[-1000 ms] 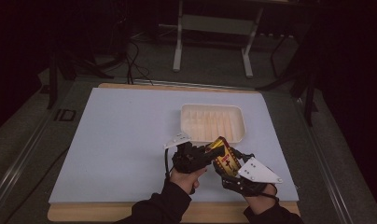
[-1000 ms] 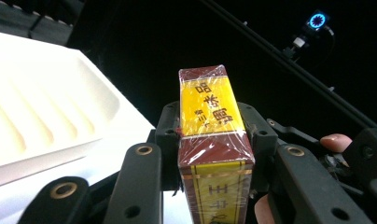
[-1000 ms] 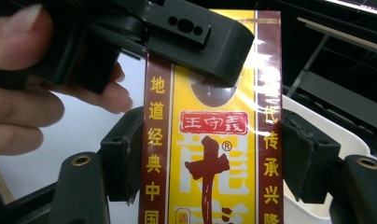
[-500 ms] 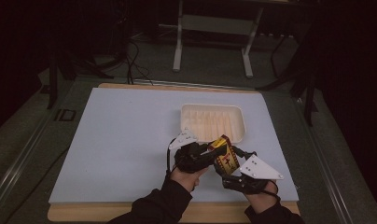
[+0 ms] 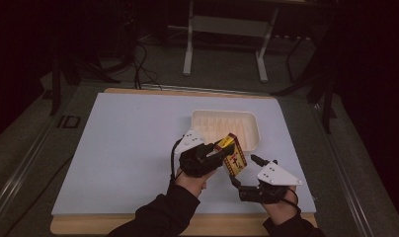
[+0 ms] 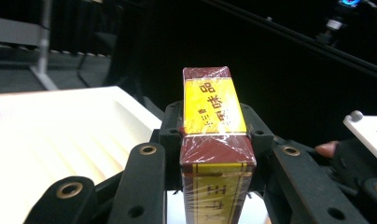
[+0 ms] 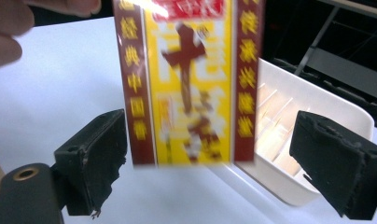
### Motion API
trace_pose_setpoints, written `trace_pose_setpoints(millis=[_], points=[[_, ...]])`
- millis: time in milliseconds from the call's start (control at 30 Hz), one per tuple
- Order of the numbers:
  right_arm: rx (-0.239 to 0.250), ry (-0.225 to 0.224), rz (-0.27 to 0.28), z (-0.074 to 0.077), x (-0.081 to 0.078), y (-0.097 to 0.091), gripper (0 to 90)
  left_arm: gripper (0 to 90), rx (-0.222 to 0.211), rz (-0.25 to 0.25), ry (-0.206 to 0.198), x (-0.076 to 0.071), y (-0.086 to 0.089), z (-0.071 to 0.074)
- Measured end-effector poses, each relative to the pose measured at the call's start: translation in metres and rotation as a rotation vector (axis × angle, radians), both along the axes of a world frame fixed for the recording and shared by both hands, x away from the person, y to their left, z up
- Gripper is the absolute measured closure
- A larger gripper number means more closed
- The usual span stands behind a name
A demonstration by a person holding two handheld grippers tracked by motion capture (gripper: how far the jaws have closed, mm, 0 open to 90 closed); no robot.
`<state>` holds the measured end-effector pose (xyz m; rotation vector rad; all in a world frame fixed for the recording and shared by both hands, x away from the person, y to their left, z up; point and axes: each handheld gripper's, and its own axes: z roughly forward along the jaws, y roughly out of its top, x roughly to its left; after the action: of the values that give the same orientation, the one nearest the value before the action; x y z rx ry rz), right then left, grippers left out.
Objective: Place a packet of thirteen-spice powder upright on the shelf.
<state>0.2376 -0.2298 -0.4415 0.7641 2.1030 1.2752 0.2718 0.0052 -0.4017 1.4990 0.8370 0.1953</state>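
A: Starting at the left of the high view, what was the left gripper (image 5: 215, 154) doing?

B: It sat just left of centre in the lower half of the frame, its fingers clamped on the narrow sides of a red-and-yellow box (image 5: 233, 157). In the left gripper view the box (image 6: 214, 140) rose between the two black fingers, plastic wrap glinting, one end face toward the camera.

A: Why hold it up like that?

B: My guess: to keep it off the table (image 5: 133, 143) and show its broad face to the other gripper. The box hung tilted in the air, just in front of the white tray (image 5: 257, 140), which lay right of centre.

A: And the right gripper (image 5: 254, 170)?

B: It was at the lower right, near the table's front edge, just beside the box. Its fingers stood wide apart. In the right gripper view one finger (image 7: 95, 158) was at the lower left and the other at the lower right, with the box (image 7: 189, 84) blurred in the middle and farther off.

A: So a handover?

B: Probably, or a two-gripper placement into the tray (image 7: 317, 116), which looked empty. The open fingers lined up on either side of the box suggested a grasp being prepared, though they weren't touching it.
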Motion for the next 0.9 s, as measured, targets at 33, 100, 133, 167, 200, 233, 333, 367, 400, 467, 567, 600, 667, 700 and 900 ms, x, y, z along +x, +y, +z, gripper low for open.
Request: trace_pose_setpoints(millis=[33, 100, 133, 167, 200, 233, 333, 367, 400, 467, 567, 600, 667, 700, 900], points=[[0.006, -0.005, -0.005, 0.0, 0.0, -0.003, 10.6, 69.4, 0.005, 0.016, -0.007, 0.001, 0.001, 0.002], [0.004, -0.017, -0.013, 0.001, -0.001, -0.005, 10.6, 69.3, 0.024, 0.063, -0.028, 0.002, 0.004, 0.005], [0.005, -0.019, -0.011, 0.001, -0.001, -0.006, 10.6, 69.4, 0.032, 0.078, -0.035, 0.003, 0.005, 0.006], [0.011, -0.023, -0.013, 0.002, -0.002, -0.007, 10.7, 69.3, 0.049, 0.111, -0.047, 0.005, 0.006, 0.008], [0.027, -0.029, -0.014, 0.003, -0.002, -0.009, 10.7, 69.3, 0.06, 0.14, -0.055, 0.006, 0.008, 0.009], [0.034, -0.034, -0.017, 0.004, -0.003, -0.011, 10.7, 69.3, 0.069, 0.162, -0.059, 0.008, 0.009, 0.01], [0.037, -0.043, -0.03, 0.005, -0.002, -0.014, 10.7, 69.3, 0.075, 0.197, -0.062, 0.016, 0.014, 0.011], [0.036, -0.04, -0.034, 0.005, -0.002, -0.015, 10.7, 69.2, 0.077, 0.216, -0.064, 0.018, 0.015, 0.011], [0.033, -0.041, -0.037, 0.004, -0.002, -0.016, 10.7, 69.2, 0.078, 0.228, -0.067, 0.02, 0.017, 0.011], [0.036, -0.037, -0.04, 0.003, -0.002, -0.018, 10.7, 69.2, 0.087, 0.254, -0.072, 0.024, 0.019, 0.011], [0.036, -0.037, -0.047, 0.002, -0.001, -0.019, 10.7, 69.3, 0.094, 0.279, -0.079, 0.026, 0.02, 0.011], [0.04, -0.036, -0.045, 0.003, -0.001, -0.019, 10.7, 69.3, 0.1, 0.308, -0.083, 0.03, 0.021, 0.011], [0.03, -0.046, -0.048, 0.002, -0.002, -0.02, 10.7, 69.3, 0.102, 0.329, -0.09, 0.032, 0.022, 0.011], [0.033, -0.048, -0.047, 0.002, -0.002, -0.02, 10.7, 69.3, 0.111, 0.347, -0.095, 0.034, 0.022, 0.011], [0.013, -0.047, -0.046, 0.0, -0.002, -0.02, 10.7, 69.3, 0.16, 0.412, -0.124, 0.046, 0.021, 0.007]])
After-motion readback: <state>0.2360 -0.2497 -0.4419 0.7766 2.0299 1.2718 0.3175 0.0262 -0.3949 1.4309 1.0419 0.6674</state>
